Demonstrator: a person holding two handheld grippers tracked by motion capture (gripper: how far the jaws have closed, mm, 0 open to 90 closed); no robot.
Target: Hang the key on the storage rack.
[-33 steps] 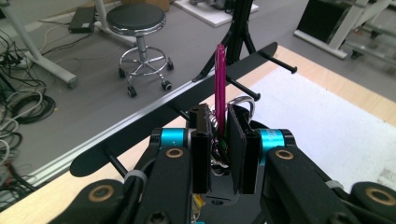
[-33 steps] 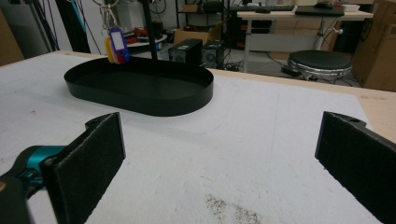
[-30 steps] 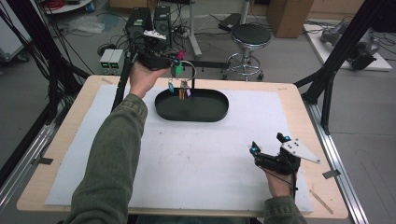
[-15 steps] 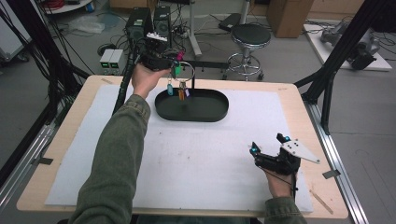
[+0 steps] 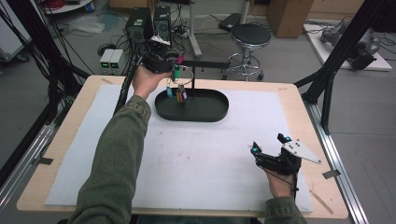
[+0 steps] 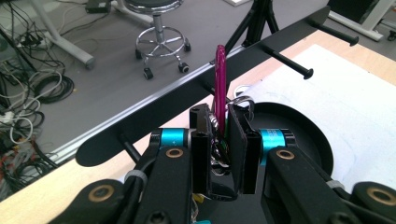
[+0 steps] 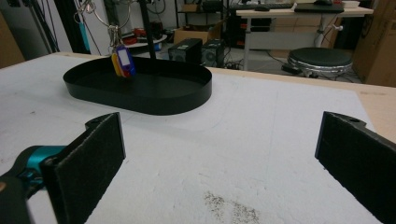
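- Left gripper (image 6: 219, 140) clamped on pink carabiner (image 6: 220, 79), lifted above black tray's (image 5: 210, 114) far-left rim, key tags (image 5: 176, 92) dangling over it.
- Could snag on peg rack (image 6: 280, 58) just behind tray, or slip from thin pinch.
- Right gripper (image 5: 268, 156) spread wide, empty, well right of tray.

A light wooden worktop (image 5: 299, 95) is carrying the scene, and a white sheet (image 5: 196, 154) is lying flat over most of it, leaving bare wood showing along the edges. A black oval tray (image 5: 208, 112) is sitting directly on the sheet toward the far side, a little left of centre. The right tool (image 5: 268, 149) is resting low near the sheet's near right corner, well apart from the tray. A dark speckled smudge (image 7: 229, 205) is marking the sheet just ahead of that tool.
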